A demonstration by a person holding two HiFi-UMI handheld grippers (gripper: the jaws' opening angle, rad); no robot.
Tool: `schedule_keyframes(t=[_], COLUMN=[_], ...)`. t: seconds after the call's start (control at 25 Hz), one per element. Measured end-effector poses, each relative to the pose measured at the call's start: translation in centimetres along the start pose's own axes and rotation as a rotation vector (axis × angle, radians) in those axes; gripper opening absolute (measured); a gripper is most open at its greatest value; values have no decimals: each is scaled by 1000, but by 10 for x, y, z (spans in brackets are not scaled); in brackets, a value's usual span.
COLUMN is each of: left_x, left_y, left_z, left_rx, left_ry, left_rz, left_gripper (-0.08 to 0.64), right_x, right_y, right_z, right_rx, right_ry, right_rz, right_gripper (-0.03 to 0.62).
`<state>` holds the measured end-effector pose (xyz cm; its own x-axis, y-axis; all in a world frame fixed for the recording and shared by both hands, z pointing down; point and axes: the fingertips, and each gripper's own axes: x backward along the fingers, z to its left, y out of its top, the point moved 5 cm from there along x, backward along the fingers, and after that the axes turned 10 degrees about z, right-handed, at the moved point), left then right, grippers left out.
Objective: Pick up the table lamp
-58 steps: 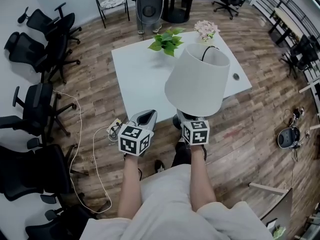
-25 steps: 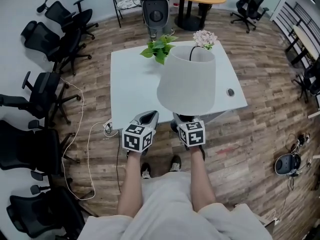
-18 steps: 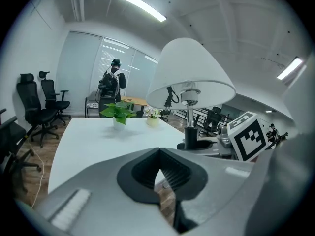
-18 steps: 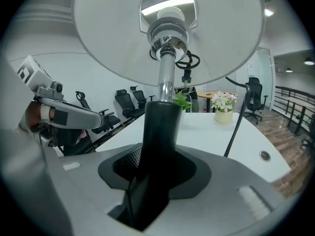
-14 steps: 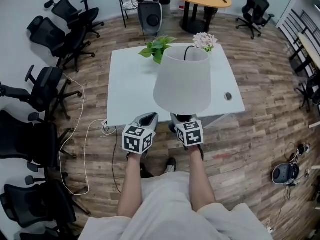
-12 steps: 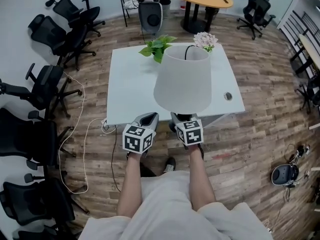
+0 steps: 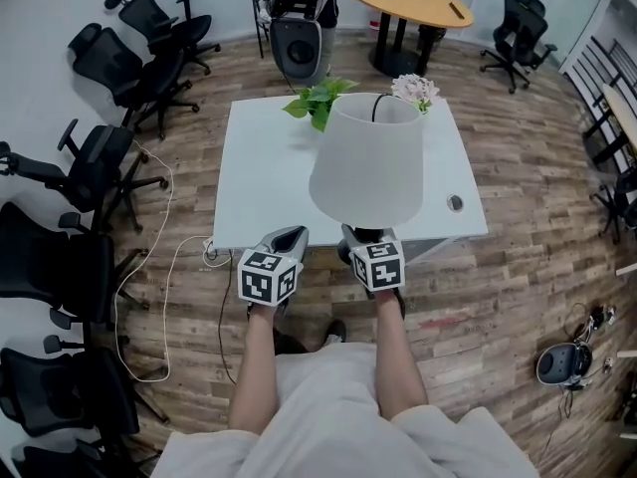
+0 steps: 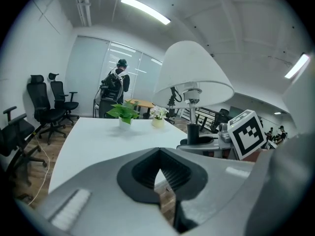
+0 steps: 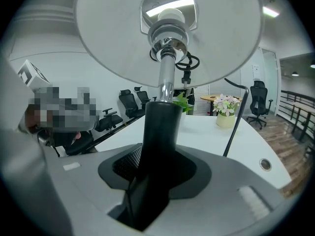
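Note:
The table lamp has a wide white shade and a black stem. It hangs in the air over the near edge of the white table, with my right gripper shut on its stem below the shade. The right gripper view looks up into the shade, past the bulb socket, and the lamp's black cord runs down on the right. My left gripper is beside it to the left, shut with nothing in it. In the left gripper view the lamp stands at the right.
A green potted plant and a small pot of pink flowers stand at the table's far edge. A cable hole is in its right side. Black office chairs line the left. A white cable trails on the wood floor.
The lamp stays held upright in my right gripper. The head view has shifted slightly, so the table and the room sit a little lower and to the right in the picture. Both grippers keep their places.

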<state>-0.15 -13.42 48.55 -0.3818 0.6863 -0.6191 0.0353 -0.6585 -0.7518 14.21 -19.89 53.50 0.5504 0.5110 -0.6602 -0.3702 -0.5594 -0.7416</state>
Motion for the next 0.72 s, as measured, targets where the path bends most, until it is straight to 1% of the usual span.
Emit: schedule_keyframes(t=[0.32, 0.6, 0.72], left_x=[-3, -6, -7], left_y=[3, 3, 4], left_z=[-4, -12, -20], left_rx=[-7, -18, -34], left_ry=[-1, -13, -25], left_rz=[5, 12, 14], left_gripper=[0, 0, 0], right_x=[-2, 0, 0], right_y=[1, -1, -3], right_z=[0, -5, -6], right_rx=[20, 6, 0], right_ry=[8, 1, 1], right_rz=[1, 1, 10], right_gripper=[187, 187, 187])
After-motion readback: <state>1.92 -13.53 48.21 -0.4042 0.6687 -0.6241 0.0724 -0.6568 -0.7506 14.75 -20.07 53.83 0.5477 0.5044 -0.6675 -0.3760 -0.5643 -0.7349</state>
